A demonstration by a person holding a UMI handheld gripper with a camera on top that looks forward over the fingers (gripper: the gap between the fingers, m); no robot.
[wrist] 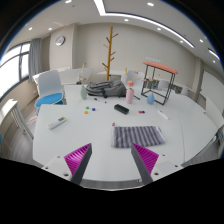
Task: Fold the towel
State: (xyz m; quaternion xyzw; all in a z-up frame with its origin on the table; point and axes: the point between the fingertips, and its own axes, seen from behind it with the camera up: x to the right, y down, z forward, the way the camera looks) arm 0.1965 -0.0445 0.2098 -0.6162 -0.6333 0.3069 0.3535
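A grey striped towel (137,136) lies flat on the white table (70,135), just ahead of my right finger and a little right of the middle. My gripper (112,160) is above the table's near edge, open, with nothing between the fingers. The magenta pads (78,158) stand wide apart. The towel's near edge reaches almost to my right fingertip.
Small items lie farther on the table: a dark remote-like object (121,108), a white object (58,123), a dark heap (100,90), a cup (151,99), bottles. A blue-seated chair (48,98) stands left, a stool (157,78) and wooden coat stand (109,55) beyond.
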